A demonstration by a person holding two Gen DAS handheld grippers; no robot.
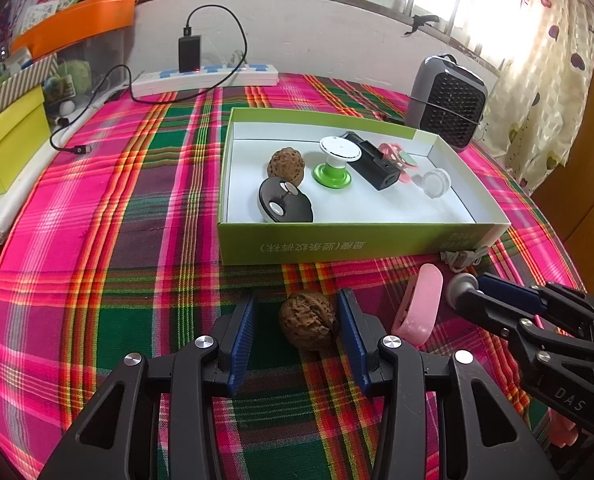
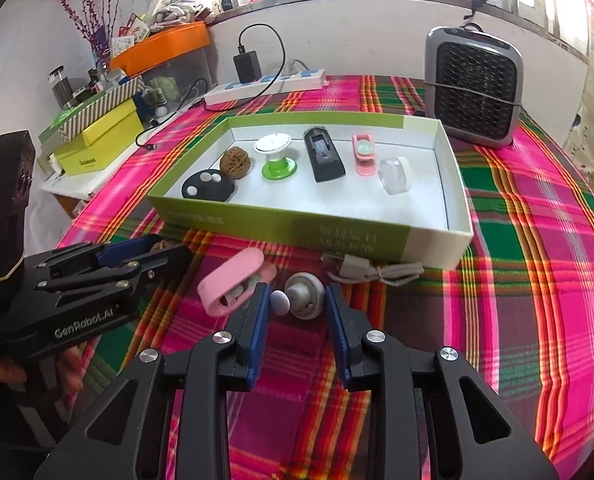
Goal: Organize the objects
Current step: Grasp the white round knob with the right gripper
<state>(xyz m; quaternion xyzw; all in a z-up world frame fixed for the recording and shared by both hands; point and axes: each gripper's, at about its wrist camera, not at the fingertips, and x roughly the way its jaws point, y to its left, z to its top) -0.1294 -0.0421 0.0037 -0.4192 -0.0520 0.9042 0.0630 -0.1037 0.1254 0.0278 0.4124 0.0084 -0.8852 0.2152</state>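
A green box (image 1: 357, 242) (image 2: 297, 224) with a white inside holds a walnut (image 1: 286, 168), a black disc (image 1: 285, 200), a green-and-white spool (image 1: 335, 160), a black device (image 1: 373, 164), a pink clip and a clear cap. My left gripper (image 1: 299, 322) is open around a second walnut (image 1: 307, 320) lying on the cloth; its right pad touches the nut. My right gripper (image 2: 297, 306) is open around a grey round knob (image 2: 303, 294), which also shows in the left wrist view (image 1: 459, 286). A pink clip (image 2: 233, 280) (image 1: 419, 304) lies between the two grippers.
A plaid cloth (image 2: 517, 280) covers the table. A grey heater (image 2: 473, 88) stands behind the box at the right. A power strip (image 2: 265, 84) with a charger lies at the back. A bundled white cable (image 2: 373, 270) lies by the box's front. Yellow boxes (image 2: 101, 140) stand left.
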